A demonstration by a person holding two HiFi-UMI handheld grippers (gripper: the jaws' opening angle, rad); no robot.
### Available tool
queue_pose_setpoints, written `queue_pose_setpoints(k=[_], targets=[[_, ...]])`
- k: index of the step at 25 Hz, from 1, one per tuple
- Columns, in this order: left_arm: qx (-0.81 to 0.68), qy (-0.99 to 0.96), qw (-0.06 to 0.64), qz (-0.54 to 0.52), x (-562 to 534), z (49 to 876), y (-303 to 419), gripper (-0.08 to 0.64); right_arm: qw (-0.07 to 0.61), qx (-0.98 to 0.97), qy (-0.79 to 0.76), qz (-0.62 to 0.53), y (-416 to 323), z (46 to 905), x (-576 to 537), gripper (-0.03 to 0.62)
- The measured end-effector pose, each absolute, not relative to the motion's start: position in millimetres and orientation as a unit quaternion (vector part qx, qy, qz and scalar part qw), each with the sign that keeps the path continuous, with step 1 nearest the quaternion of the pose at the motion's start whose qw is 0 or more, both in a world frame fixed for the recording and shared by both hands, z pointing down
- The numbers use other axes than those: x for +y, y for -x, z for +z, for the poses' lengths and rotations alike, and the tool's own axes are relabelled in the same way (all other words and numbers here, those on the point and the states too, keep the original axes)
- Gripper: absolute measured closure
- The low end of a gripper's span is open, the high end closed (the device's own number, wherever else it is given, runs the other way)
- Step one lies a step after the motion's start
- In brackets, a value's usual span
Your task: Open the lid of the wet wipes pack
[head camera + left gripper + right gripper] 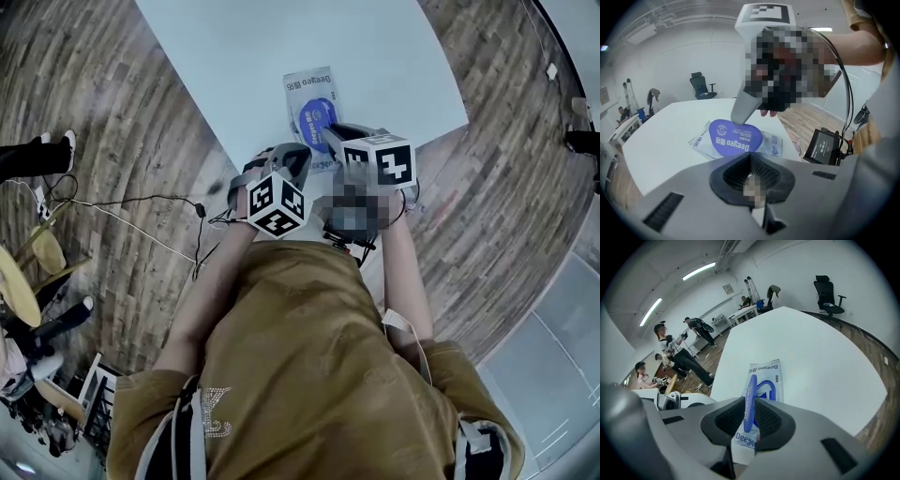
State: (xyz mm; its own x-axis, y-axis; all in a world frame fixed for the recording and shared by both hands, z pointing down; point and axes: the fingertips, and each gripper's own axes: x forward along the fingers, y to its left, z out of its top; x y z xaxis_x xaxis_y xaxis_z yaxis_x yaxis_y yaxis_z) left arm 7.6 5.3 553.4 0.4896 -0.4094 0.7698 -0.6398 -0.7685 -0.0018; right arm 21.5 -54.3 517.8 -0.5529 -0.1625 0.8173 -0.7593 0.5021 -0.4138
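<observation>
The wet wipes pack (307,84) lies flat on the white table (234,56), near its front edge. Its blue oval lid (317,114) is swung up off the pack. My right gripper (328,133) is shut on the lid's free edge. In the right gripper view the lid (750,397) stands edge-on between the pads, over the pack (765,369). In the left gripper view the lid's face (733,138) tilts up, with a right fingertip (743,110) at its top. My left gripper (751,180) is shut, just short of the pack (777,146), at the near left (298,161).
The table's front corner and right edge drop to a wooden floor (487,187). Cables (141,220) trail on the floor at the left. A black box with wires (825,145) hangs by the person's side. Office chair (828,296) and people (670,348) stand far off.
</observation>
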Motion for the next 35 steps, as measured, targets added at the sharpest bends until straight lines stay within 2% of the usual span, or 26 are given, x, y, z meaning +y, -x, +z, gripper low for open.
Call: queue_pose_setpoints(k=[13,35], targets=[[-0.375,-0.841,0.151,0.359,-10.3,538.7,24.5,0.558,0.329,-0.797,-0.276,0.426,1.9,508.3,-49.6,0.526],[-0.446,-0.812,0.214,0.311,-19.1,541.1,76.0,0.558,0.325,-0.808,-0.223,0.438,59.0,525.5,-33.9,0.526]])
